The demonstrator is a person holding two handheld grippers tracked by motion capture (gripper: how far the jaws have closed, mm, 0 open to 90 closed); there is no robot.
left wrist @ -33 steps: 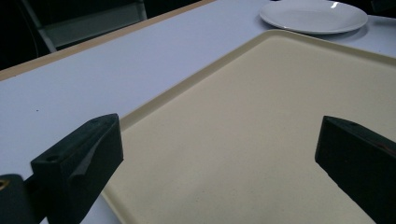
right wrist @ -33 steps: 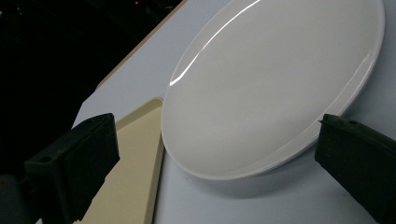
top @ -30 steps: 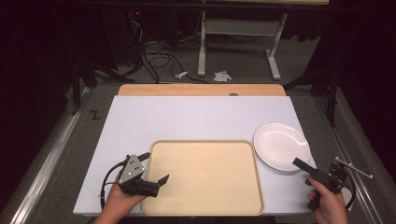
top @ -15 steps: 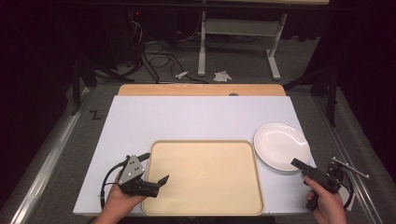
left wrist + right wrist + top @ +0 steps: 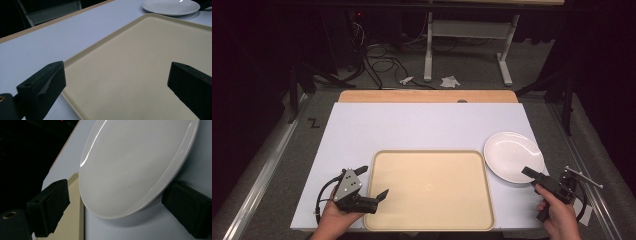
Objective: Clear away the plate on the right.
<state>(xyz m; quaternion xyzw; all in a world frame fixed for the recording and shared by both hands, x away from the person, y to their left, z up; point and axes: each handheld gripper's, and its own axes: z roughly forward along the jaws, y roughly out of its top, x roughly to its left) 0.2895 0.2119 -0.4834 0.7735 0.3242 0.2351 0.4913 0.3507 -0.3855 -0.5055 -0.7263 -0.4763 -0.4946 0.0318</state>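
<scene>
- Beige tray (image 5: 432, 190) lying flat near the front of the white table top (image 5: 422, 125), nothing on it
- White plate (image 5: 513, 156) just right of the tray, on the table top, near but seemingly not touching the tray's right rim
- Left gripper (image 5: 372, 182) at the tray's left front edge, jaws spread wide, one tip over the tray's rim, the other outside it; held by the left hand (image 5: 334, 217)
- Right gripper (image 5: 528, 173) beyond the tray's right front corner, jaws spread wide, flanking the plate's near edge, gripping nothing; held by the right hand (image 5: 559, 217)
</scene>
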